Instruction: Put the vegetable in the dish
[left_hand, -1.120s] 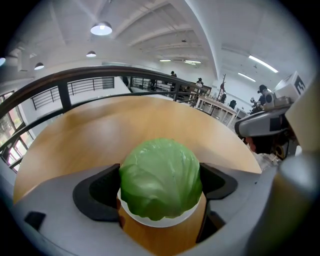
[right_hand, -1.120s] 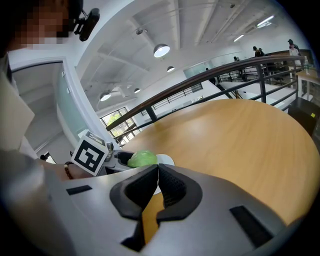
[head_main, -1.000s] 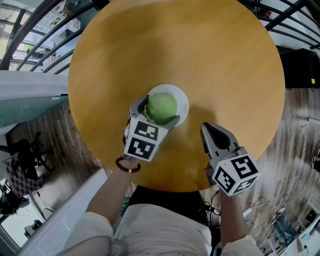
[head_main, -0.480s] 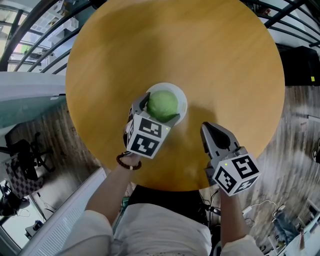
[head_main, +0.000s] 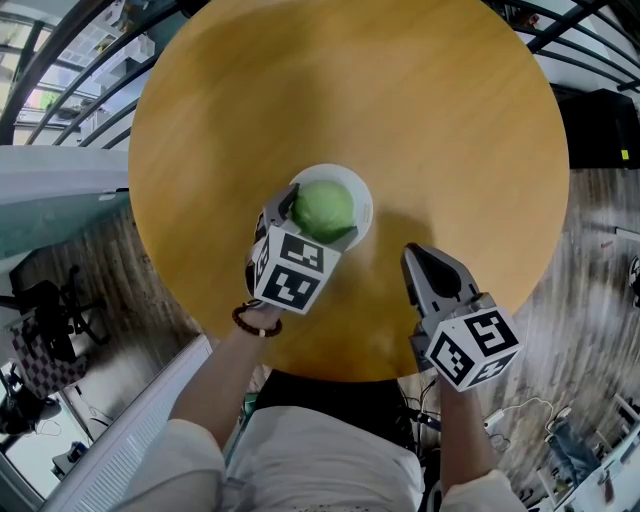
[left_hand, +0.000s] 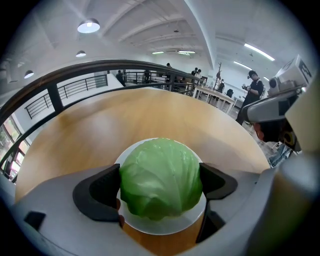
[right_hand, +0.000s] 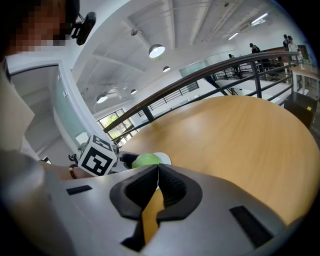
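We find the left gripper (head_main: 318, 222) pinching the cabbage (left_hand: 161, 175), which is seated in the white dish (head_main: 357, 193). The right gripper (right_hand: 157, 187) is pressed together, empty. We advise parting the jaws slowly and withdrawing straight, lest the cabbage roll.

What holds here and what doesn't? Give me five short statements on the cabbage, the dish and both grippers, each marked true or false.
1. The left gripper has its jaws closed on the cabbage. True.
2. The right gripper has its jaws wide apart. False: they are together, with nothing between them.
3. The cabbage is over the white dish. True.
4. The dish stands on a square grey surface. False: the table is round and wooden.
5. The right gripper touches the dish. False: it is apart from it, nearer the table's edge.
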